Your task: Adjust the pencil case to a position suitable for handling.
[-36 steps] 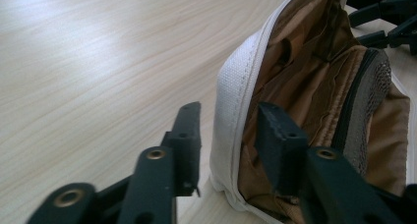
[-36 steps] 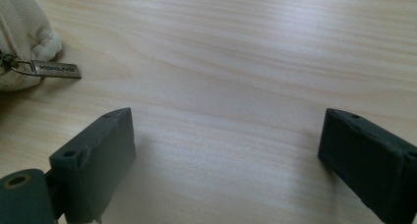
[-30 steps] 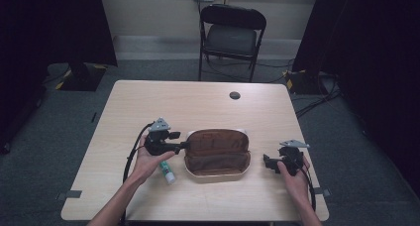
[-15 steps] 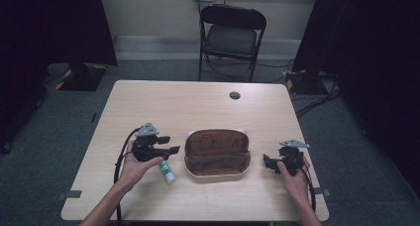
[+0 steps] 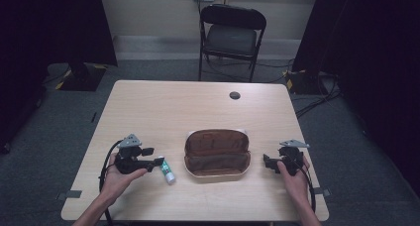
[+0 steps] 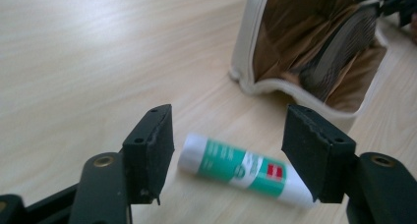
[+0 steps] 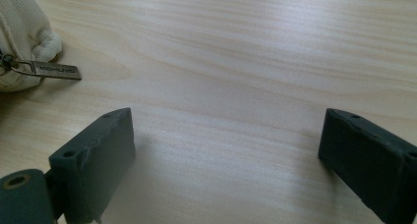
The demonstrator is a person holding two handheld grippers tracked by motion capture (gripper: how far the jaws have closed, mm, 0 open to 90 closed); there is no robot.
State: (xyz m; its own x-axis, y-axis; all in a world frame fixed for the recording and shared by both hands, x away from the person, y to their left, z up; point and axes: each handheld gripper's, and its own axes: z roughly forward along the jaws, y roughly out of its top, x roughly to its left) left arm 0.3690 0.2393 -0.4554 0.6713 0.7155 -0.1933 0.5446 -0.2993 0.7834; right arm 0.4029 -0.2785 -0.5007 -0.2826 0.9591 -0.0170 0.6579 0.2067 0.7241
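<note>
Glue stick (image 6: 246, 167): small smooth cylinder, white with green label, lying flat on the pale wood-grain surface (image 5: 163, 112), just left of the open pouch (image 5: 217, 152). Left gripper (image 6: 231, 155) jaws apart, just been opening, stick between them but not pinched. Risk: round plastic may roll or squirt out if the jaws close off-centre. Pouch soft fabric, cream rim, brown lining. Right gripper (image 7: 226, 160) jaws wide apart, empty, right of pouch.
</note>
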